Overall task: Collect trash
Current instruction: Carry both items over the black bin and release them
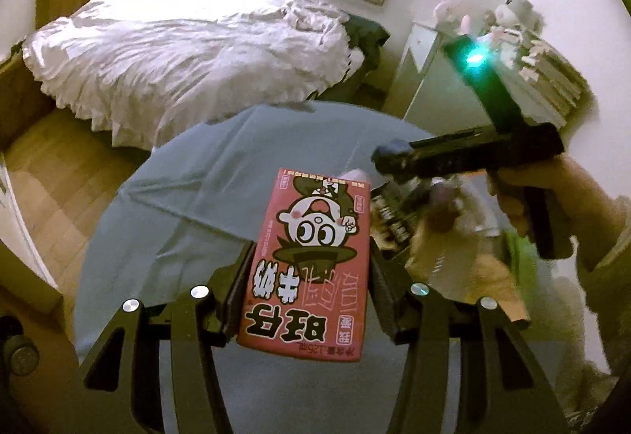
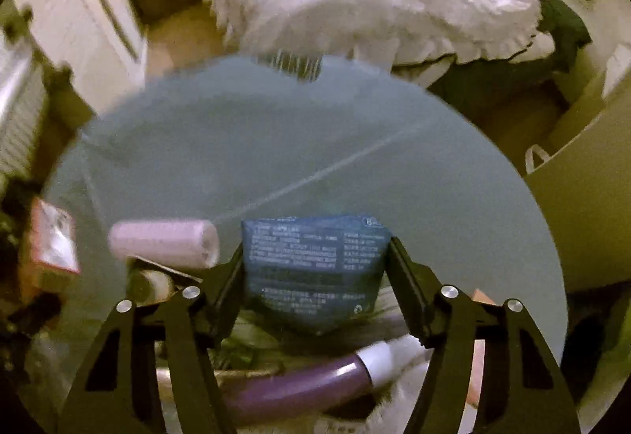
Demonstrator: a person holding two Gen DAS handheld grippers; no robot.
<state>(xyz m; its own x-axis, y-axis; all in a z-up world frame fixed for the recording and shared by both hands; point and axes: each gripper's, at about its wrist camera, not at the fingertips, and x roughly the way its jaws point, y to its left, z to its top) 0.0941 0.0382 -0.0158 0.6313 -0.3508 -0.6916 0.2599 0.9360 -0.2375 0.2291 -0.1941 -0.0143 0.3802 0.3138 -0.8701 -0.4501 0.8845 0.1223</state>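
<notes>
My left gripper [image 1: 311,248] is shut on a red milk carton [image 1: 315,268] with a cartoon face, held above the round table's blue-grey cloth [image 1: 189,177]. To its right, a hand [image 1: 512,197] holds the other black tool over a heap of wrappers [image 1: 394,221]. In the right wrist view, my right gripper [image 2: 315,244] is shut on a dark blue printed packet [image 2: 315,260], with both pads against its sides. A pink roll [image 2: 165,243] lies just left of it. A purple tube [image 2: 307,382] with a white cap lies below. The red carton [image 2: 51,241] shows at the far left.
A bed with rumpled white bedding [image 1: 177,51] stands beyond the table. A white cabinet with soft toys [image 1: 508,12] is at the right by the wall. A pale container [image 2: 583,205] stands right of the table. Wooden floor [image 1: 51,174] lies on the left.
</notes>
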